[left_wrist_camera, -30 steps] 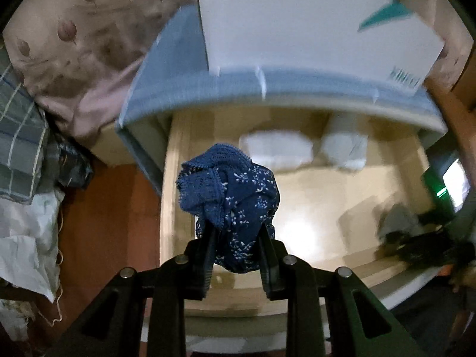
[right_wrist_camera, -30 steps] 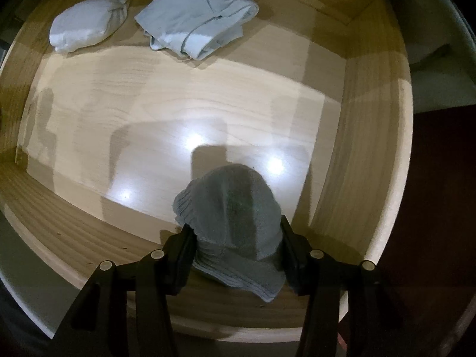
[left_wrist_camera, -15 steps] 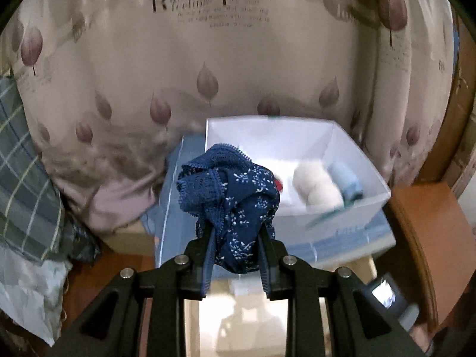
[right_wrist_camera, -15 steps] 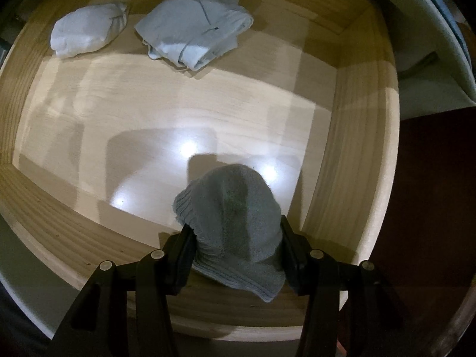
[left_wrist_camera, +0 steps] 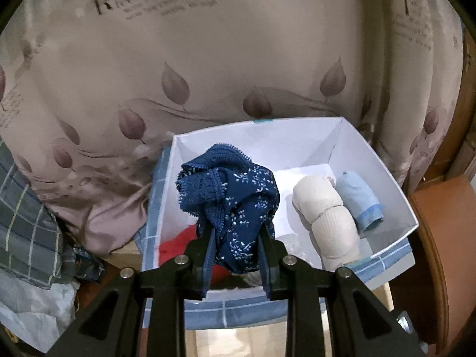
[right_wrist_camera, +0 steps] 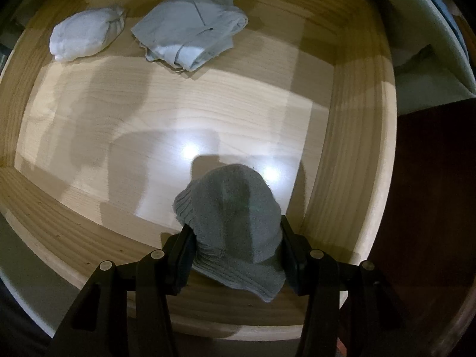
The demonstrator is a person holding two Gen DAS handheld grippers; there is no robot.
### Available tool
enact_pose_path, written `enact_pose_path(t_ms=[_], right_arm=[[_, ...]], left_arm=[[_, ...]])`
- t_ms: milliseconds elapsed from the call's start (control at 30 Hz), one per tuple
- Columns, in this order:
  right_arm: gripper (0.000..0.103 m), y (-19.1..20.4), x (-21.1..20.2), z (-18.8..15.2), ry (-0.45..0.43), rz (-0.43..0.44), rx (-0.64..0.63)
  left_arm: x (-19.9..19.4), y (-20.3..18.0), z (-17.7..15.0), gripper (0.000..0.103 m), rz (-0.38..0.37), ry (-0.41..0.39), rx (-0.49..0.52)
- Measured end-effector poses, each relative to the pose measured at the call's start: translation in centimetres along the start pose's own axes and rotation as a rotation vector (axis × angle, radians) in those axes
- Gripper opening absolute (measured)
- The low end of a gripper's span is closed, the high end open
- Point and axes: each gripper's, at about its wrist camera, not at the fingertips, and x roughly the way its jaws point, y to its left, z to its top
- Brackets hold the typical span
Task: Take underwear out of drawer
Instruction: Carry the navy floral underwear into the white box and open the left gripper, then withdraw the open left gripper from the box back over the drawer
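The left claw (left_wrist_camera: 235, 250) is clamped on bunched navy floral underwear (left_wrist_camera: 229, 202), held above a white box (left_wrist_camera: 386, 178). Beyond it in the box lie a cream roll (left_wrist_camera: 327, 211), a pale blue roll (left_wrist_camera: 360, 199) and something red (left_wrist_camera: 178, 244); a leaf-print curtain (left_wrist_camera: 208, 59) rises behind. The right claw (right_wrist_camera: 235, 247) grips a grey knitted bundle (right_wrist_camera: 235, 217) over the wooden drawer (right_wrist_camera: 351, 148), near its right wall. A white bundle (right_wrist_camera: 83, 35) and folded pale garment (right_wrist_camera: 193, 26) lie far ahead; bare floor lies between.
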Motion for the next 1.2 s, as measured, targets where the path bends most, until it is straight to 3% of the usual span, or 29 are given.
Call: enact_pose_path(t_ms=[200, 533, 733, 833, 1200], right_arm=[[0.048, -0.3, -0.5, 0.5, 0.007, 0.022, -0.002], [0.048, -0.4, -0.7, 0.6, 0.018, 0.037, -0.001], [0.048, -0.5, 0.4, 0.9, 0.014, 0.028, -0.008], [0.048, -0.4, 0.1, 0.9, 0.013, 0.026, -0.006], [0.049, -0.1, 0.4, 0.9, 0.004, 0.019, -0.009]], left_arm=[[4.1, -1.9, 0.4, 0.025, -0.005, 0.088, 0.010], [5.7, -2.9, 0.4, 0.034, 0.020, 0.111, 0.022], [5.2, -2.9, 0.6, 0.050, -0.041, 0.152, 0.009], [4.0, -2.8, 0.8, 0.060, -0.058, 0.118, 0.000], [-0.5, -1.1, 1.3, 0.061, -0.118, 0.088, -0.031]])
